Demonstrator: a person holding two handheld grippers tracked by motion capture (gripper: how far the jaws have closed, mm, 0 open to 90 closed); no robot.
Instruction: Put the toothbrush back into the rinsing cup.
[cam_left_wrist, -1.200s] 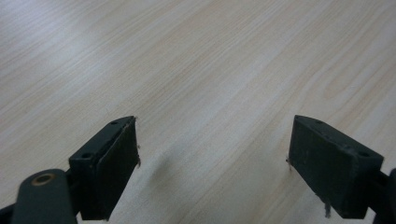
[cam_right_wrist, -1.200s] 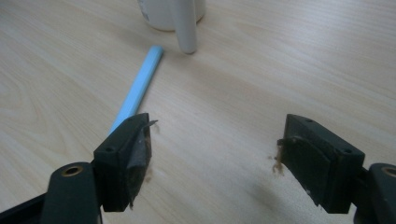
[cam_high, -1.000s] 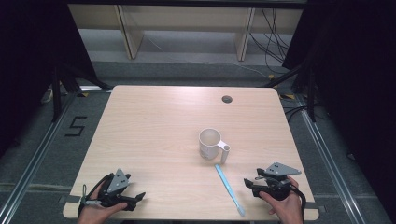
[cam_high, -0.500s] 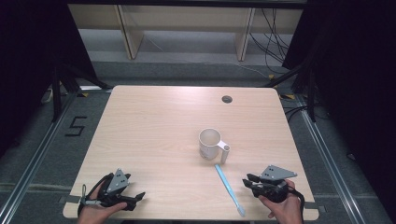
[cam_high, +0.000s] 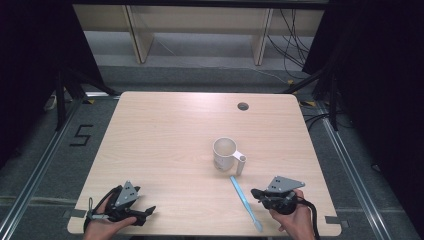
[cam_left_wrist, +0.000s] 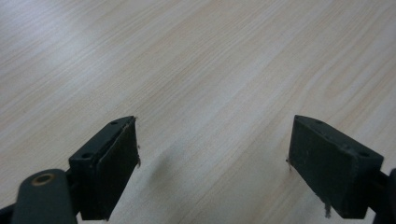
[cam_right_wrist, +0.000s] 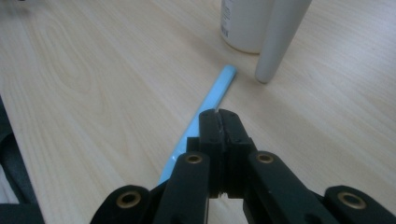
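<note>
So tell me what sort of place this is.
Probably a lab or recording workspace, not a home: a bare wooden table with a cable hole, dark curtains at the sides, loose cables on the floor behind, and a taped number 5 on the floor.

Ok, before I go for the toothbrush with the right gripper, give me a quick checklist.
1. Right gripper open for a grab: not ok; its jaws have just closed, with nothing between them.
2. Toothbrush lying flat and uncovered on the table: ok.
3. Mug upright: ok.
4. Mug handle apart from the toothbrush tip: ok, though close.
5. Left gripper open and far from the toothbrush: ok.
</note>
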